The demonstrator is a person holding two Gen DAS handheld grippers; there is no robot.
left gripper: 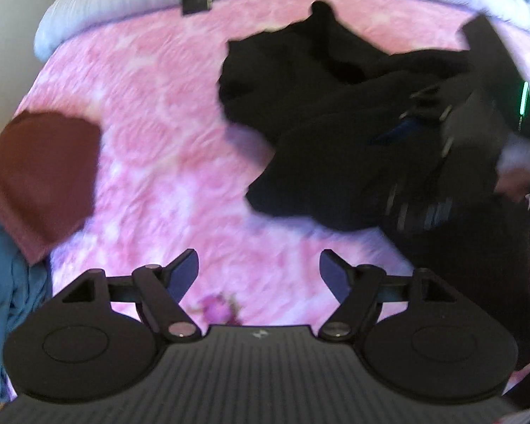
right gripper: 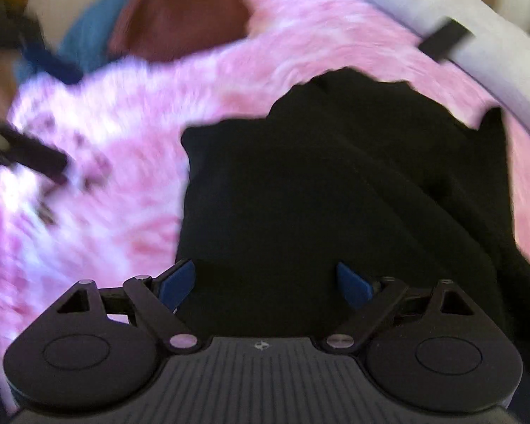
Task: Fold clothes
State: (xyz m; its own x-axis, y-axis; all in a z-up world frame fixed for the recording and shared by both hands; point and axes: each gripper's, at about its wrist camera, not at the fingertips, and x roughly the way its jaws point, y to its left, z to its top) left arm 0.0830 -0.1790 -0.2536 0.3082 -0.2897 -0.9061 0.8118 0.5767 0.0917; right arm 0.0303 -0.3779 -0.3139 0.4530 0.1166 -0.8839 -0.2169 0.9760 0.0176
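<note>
Both the left gripper and right gripper are hanging wide and empty, so they should be pinching the crumpled black garment at its edges (blur hides seams).

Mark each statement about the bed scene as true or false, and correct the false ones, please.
1. The black garment lies crumpled on the pink blanket. True.
2. The left gripper is shut on the garment. False: its fingers are apart over bare blanket, holding nothing.
3. A red-brown cloth lies at the blanket's edge. True.
4. The right gripper is over the red-brown cloth. False: it is open over the black garment.
5. The black garment is neatly folded. False: it is still rumpled.
</note>
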